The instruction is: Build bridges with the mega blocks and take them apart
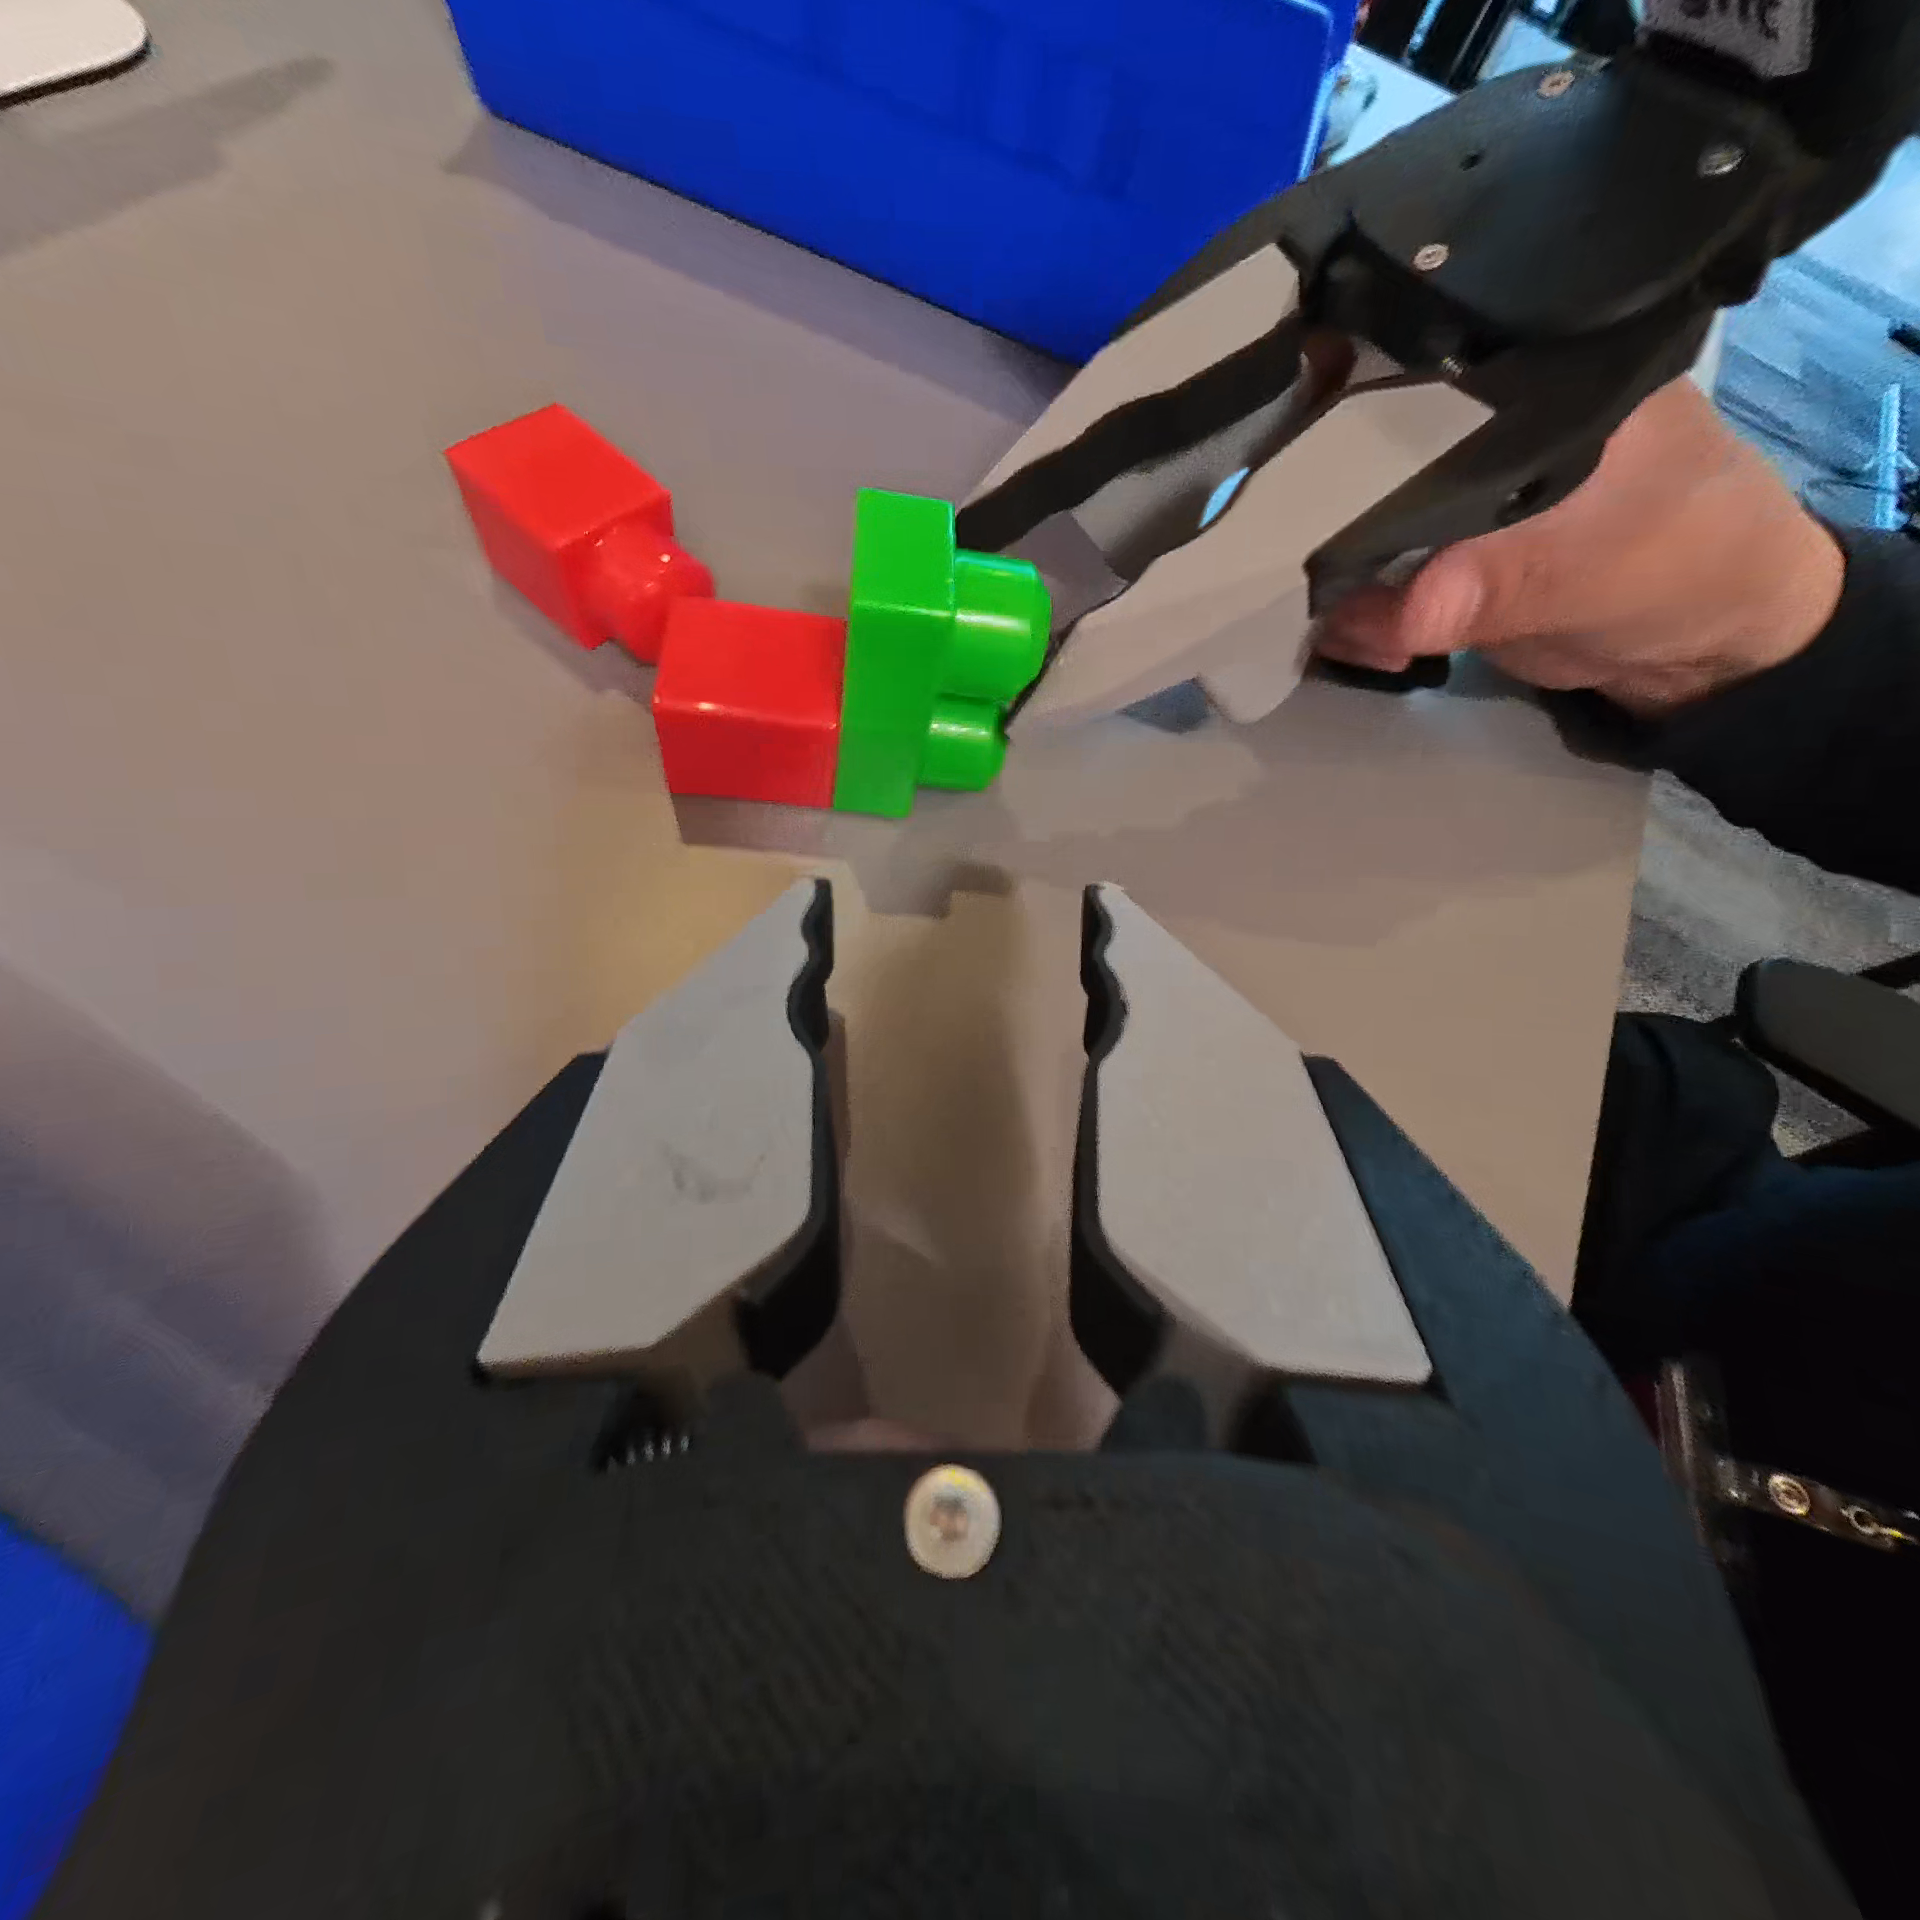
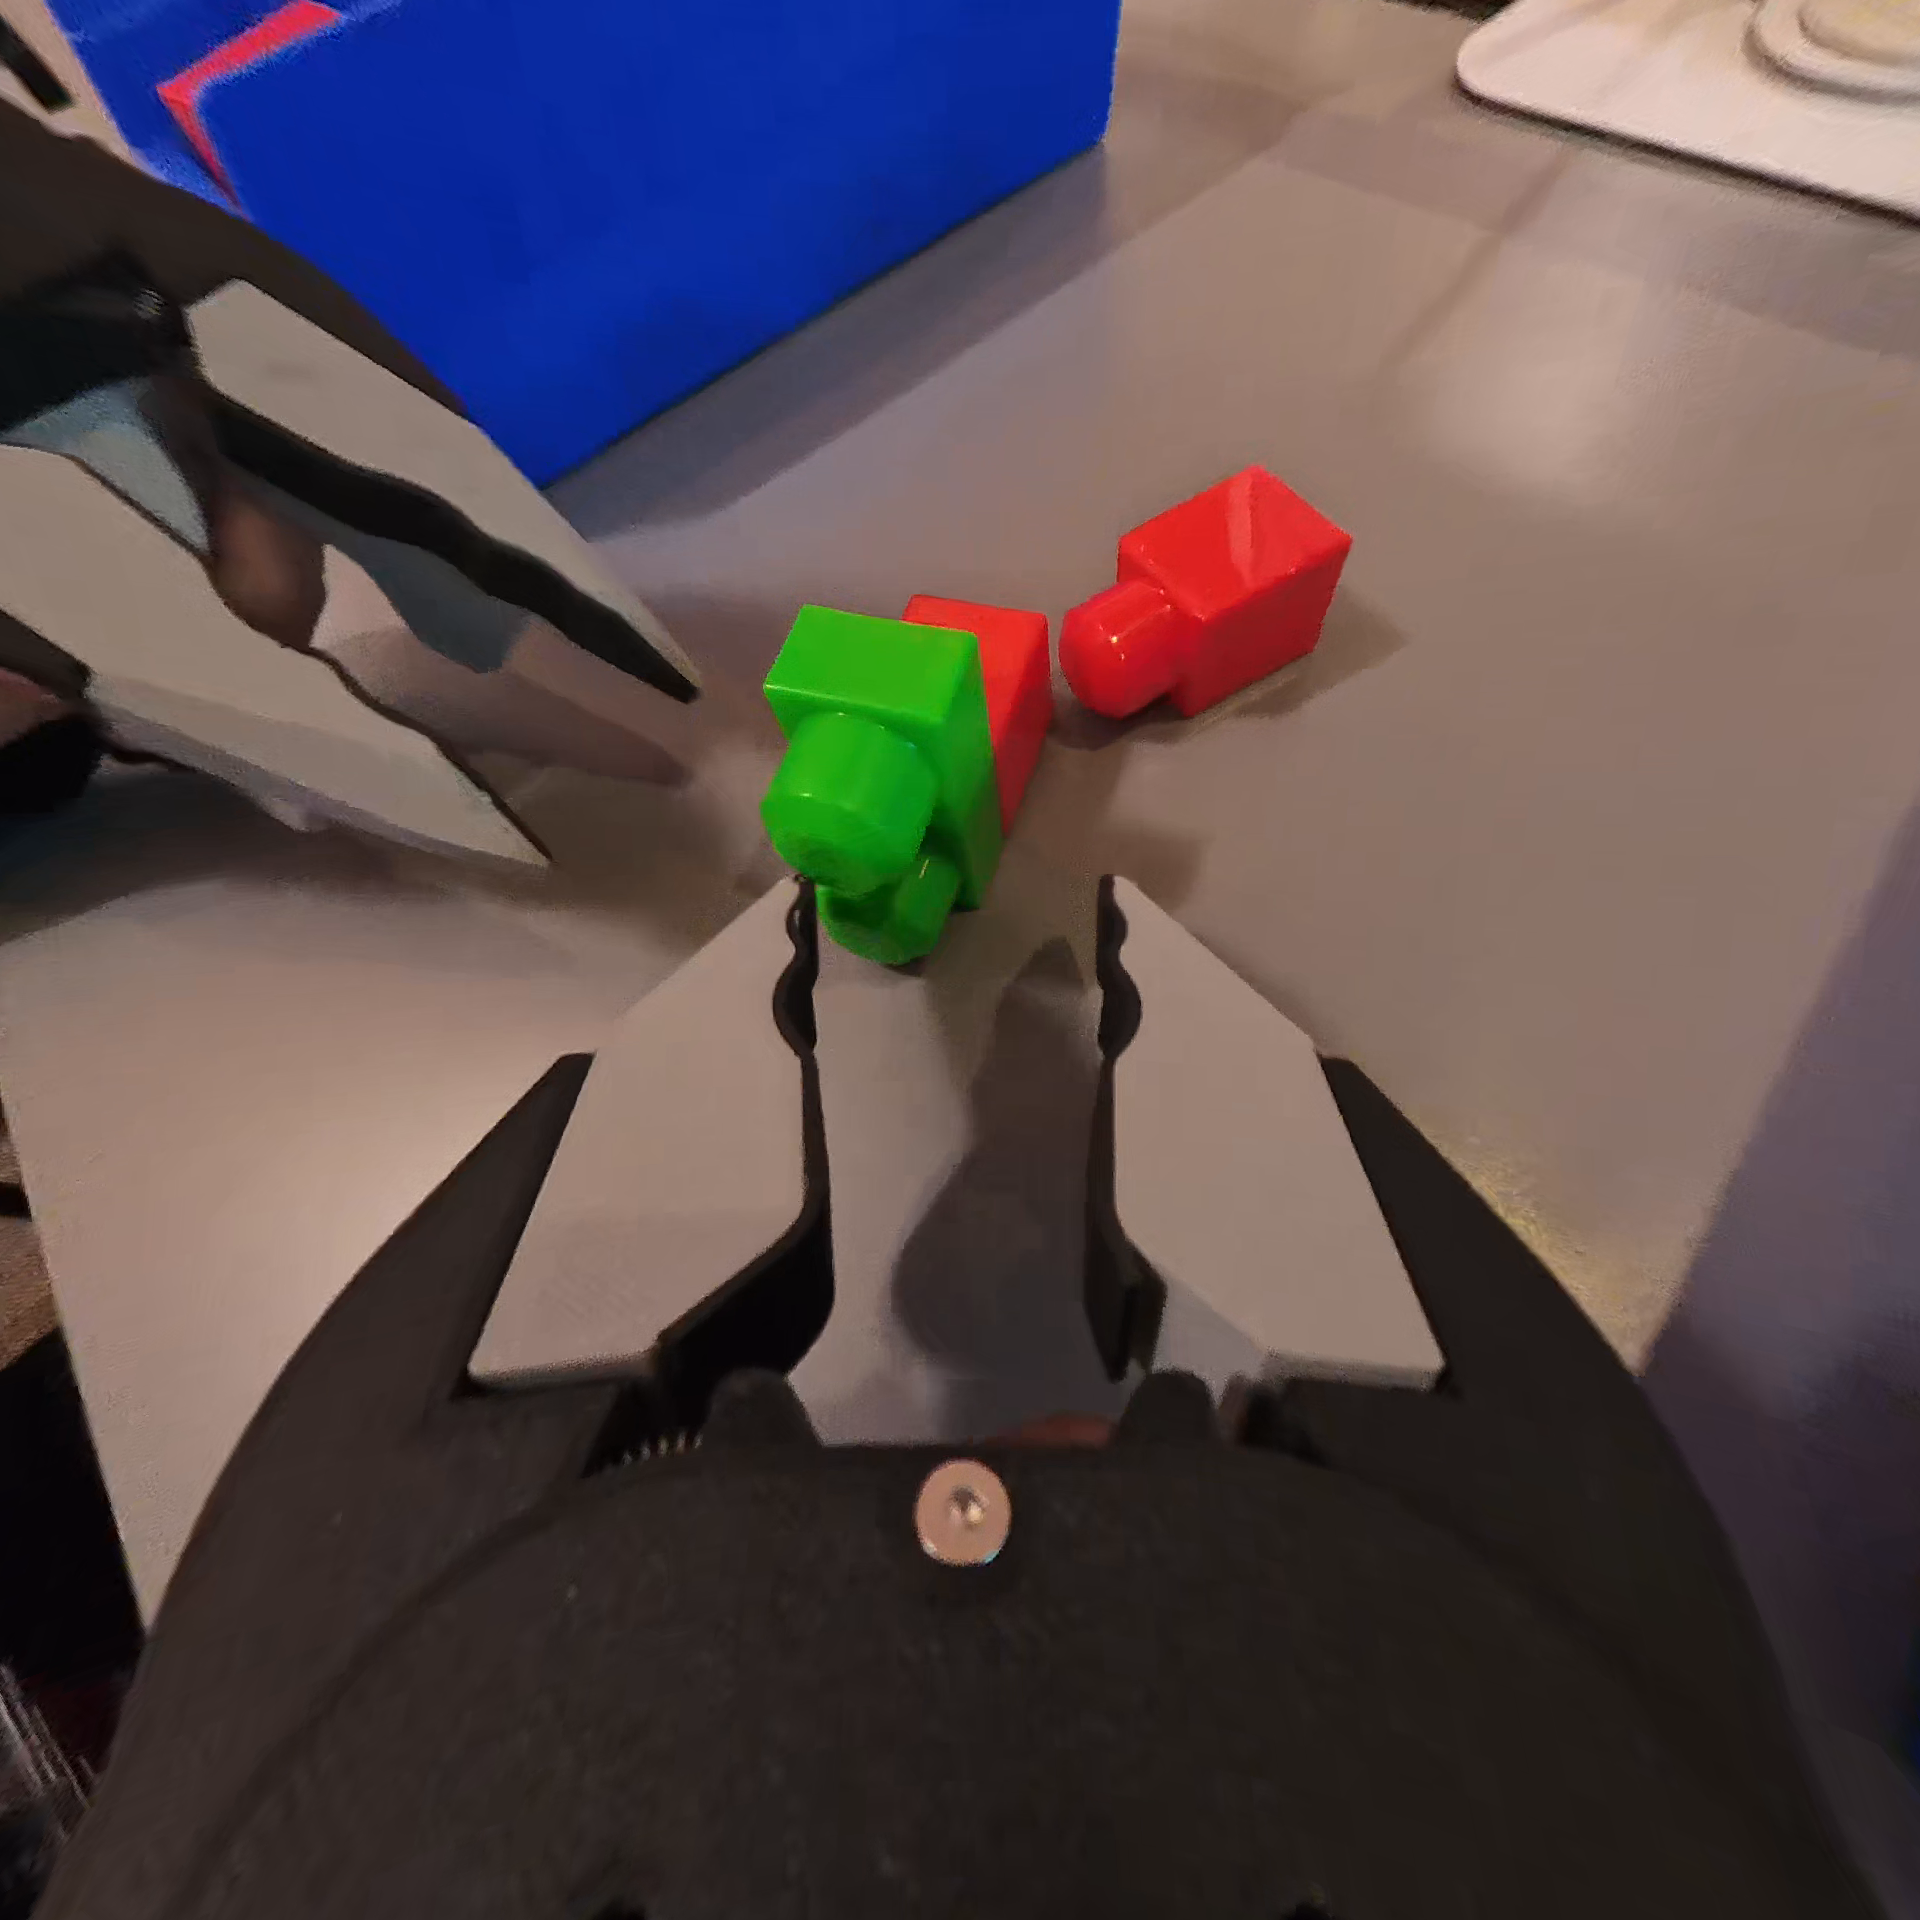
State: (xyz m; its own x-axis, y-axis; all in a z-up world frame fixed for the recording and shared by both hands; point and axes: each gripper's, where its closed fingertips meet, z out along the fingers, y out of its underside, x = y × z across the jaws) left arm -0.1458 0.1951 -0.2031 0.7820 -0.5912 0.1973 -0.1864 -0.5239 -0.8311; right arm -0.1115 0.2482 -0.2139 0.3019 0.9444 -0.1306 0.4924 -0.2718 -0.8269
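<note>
A green two-stud block [image 1: 914,655] lies on its side on the grey table [image 1: 312,727], joined to a red block [image 1: 748,707]. A second red single-stud block [image 1: 561,520] lies loose just behind them. In the right wrist view the green block [image 2: 883,758], the joined red block [image 2: 1023,686] and the loose red block [image 2: 1216,603] lie just ahead of my fingers. My left gripper [image 1: 956,904] is open and empty, a little short of the blocks. My right gripper [image 2: 951,894] is open, with the green studs at its left fingertip [image 2: 790,914] and the pads not pressing on them; it also shows in the left wrist view [image 1: 1029,613].
A blue bin [image 1: 935,156] stands behind the blocks, also in the right wrist view [image 2: 623,208]. A white object [image 2: 1714,94] lies at the far right. A hand [image 1: 1610,582] holds the right gripper. The table edge [image 1: 1621,1039] runs close on the right. The left gripper [image 2: 613,769] shows at left. Both grippers' tips are roughly 5 cm from the red block [image 1: 748,707].
</note>
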